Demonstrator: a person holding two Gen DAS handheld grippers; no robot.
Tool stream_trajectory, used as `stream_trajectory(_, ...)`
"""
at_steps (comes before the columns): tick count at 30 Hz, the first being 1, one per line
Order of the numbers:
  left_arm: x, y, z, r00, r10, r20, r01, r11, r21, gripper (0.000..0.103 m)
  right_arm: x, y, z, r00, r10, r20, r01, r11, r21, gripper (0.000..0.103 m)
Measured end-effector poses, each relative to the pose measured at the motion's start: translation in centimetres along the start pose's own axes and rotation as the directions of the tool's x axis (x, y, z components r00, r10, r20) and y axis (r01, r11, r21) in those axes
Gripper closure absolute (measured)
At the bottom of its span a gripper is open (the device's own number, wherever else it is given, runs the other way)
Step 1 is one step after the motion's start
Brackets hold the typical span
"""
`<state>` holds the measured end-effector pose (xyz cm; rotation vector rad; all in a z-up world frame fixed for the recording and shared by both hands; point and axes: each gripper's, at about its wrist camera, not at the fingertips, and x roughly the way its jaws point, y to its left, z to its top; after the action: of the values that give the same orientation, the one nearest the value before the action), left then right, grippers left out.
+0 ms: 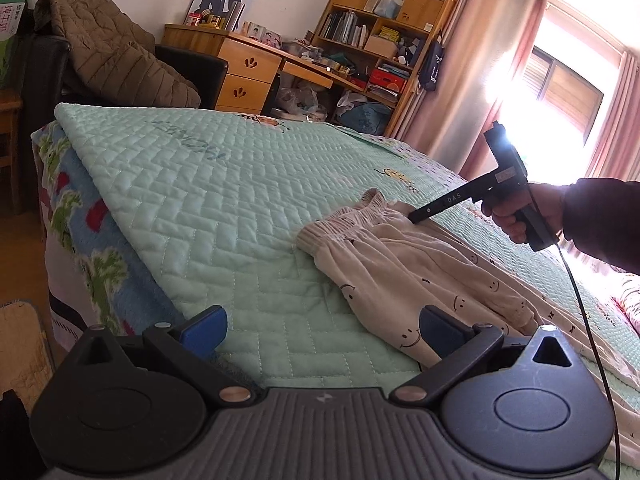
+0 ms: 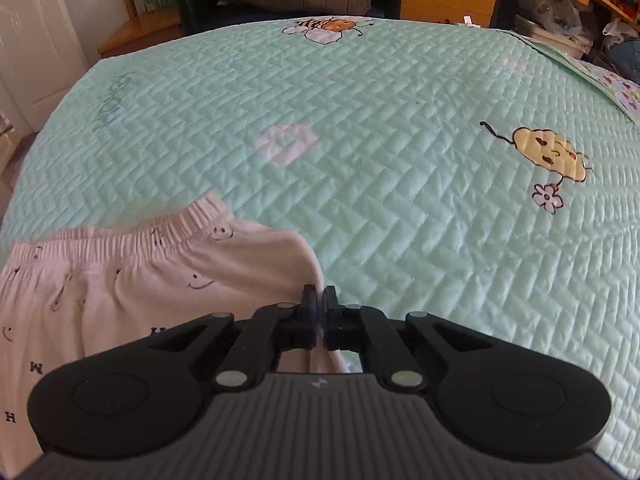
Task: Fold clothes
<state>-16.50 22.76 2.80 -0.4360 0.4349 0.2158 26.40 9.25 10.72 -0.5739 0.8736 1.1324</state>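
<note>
Cream pants printed with smiley faces lie on the mint quilted bed cover, waistband toward the far side. At the bottom of the left wrist view my left gripper is open, its blue pads wide apart. Its right finger sits by the near edge of the pants, with nothing between the pads. A hand holds my right gripper at the waistband's right end. In the right wrist view that gripper is shut on the side edge of the pants.
A blue patterned blanket hangs off the bed's left edge. Behind the bed stand a black chair with a brown padded jacket, a wooden desk and a bookshelf. Pink curtains frame a bright window. A cable trails from the right gripper.
</note>
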Motion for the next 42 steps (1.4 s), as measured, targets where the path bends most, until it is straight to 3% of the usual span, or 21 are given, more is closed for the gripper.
stream_trajectory(4, 0.0, 0.1, 0.0, 1.0, -0.001, -0.001, 0.001, 1.0, 0.002, 0.001, 0.1, 0.0, -0.2, 0.999, -0.053, 0.0, 0.053, 0.998, -0.024, 0.098)
stream_trajectory(7, 0.1, 0.4, 0.0, 1.0, -0.004, -0.001, 0.004, 1.0, -0.008, 0.001, -0.8, 0.5, -0.4, 0.996, -0.087, 0.008, 0.087, 0.995, -0.052, 0.078)
stream_trajectory(9, 0.1, 0.4, 0.0, 1.0, -0.006, -0.001, 0.006, 1.0, -0.011, 0.001, -2.4, 1.4, 0.2, 0.993, -0.086, 0.08, 0.091, 0.993, -0.07, 0.072)
stream_trajectory(12, 0.1, 0.4, 0.0, 1.0, -0.008, -0.002, 0.008, 1.0, -0.013, 0.001, -1.4, 3.4, 1.4, 0.996, -0.04, 0.08, 0.05, 0.989, -0.14, 0.062)
stream_trajectory(16, 0.0, 0.7, 0.0, 1.0, -0.009, -0.003, 0.009, 1.0, -0.022, 0.001, 0.0, 6.0, 2.9, 0.997, 0.013, 0.072, 0.003, 0.974, -0.229, 0.063)
stream_trajectory(18, -0.1, 1.0, 0.0, 1.0, -0.011, -0.003, 0.011, 0.999, -0.032, 0.001, 1.3, 6.6, 3.2, 0.999, 0.001, 0.053, 0.012, 0.97, -0.241, 0.063)
stream_trajectory(19, -0.1, 1.0, 0.0, 1.0, -0.012, -0.002, 0.012, 0.999, -0.036, 0.001, 1.6, 6.6, 3.3, 0.999, 0.008, 0.038, 0.002, 0.971, -0.241, 0.066)
stream_trajectory(21, 0.0, 1.1, 0.0, 1.0, -0.014, -0.003, 0.014, 0.999, -0.043, 0.001, 2.1, 6.5, 3.6, 0.999, 0.041, -0.002, -0.04, 0.972, -0.231, 0.085)
stream_trajectory(22, 0.0, 1.1, 0.0, 1.0, -0.014, -0.004, 0.014, 0.999, -0.043, 0.001, 2.3, 6.5, 3.7, 0.999, 0.039, -0.012, -0.041, 0.973, -0.228, 0.09)
stream_trajectory(28, 0.0, 1.5, 0.0, 1.0, -0.013, -0.003, 0.013, 0.998, -0.059, 0.001, 2.1, 4.8, 5.0, 0.995, -0.06, 0.078, 0.072, 0.986, -0.151, 0.094)
stream_trajectory(30, 0.0, 1.6, 0.0, 1.0, -0.012, -0.004, 0.011, 0.998, -0.06, 0.001, 2.4, 4.6, 4.6, 0.995, -0.056, 0.078, 0.065, 0.99, -0.125, 0.093)
stream_trajectory(33, 0.1, 1.5, 0.0, 1.0, -0.01, -0.005, 0.01, 0.998, -0.058, 0.001, 2.3, 5.5, 3.6, 0.99, -0.093, 0.106, 0.106, 0.987, -0.119, 0.085)
stream_trajectory(36, 0.0, 1.6, 0.0, 1.0, -0.008, -0.005, 0.008, 0.998, -0.06, 0.001, -0.7, 4.6, 2.9, 0.974, -0.105, 0.199, 0.109, 0.994, -0.008, 0.066)
stream_trajectory(38, 0.0, 1.7, 0.0, 1.0, -0.006, -0.006, 0.006, 0.998, -0.066, 0.001, -3.7, 3.6, 1.8, 0.958, -0.117, 0.26, 0.105, 0.993, 0.061, 0.061)
stream_trajectory(40, 0.0, 1.6, 0.1, 1.0, -0.006, -0.006, 0.006, 0.998, -0.067, 0.001, -6.9, 2.6, -0.5, 0.948, -0.167, 0.27, 0.145, 0.984, 0.102, 0.044)
stream_trajectory(42, 0.0, 1.4, 0.0, 1.0, -0.008, -0.005, 0.008, 0.998, -0.062, 0.001, -9.1, 1.4, -3.3, 0.948, -0.217, 0.232, 0.196, 0.974, 0.11, 0.037)
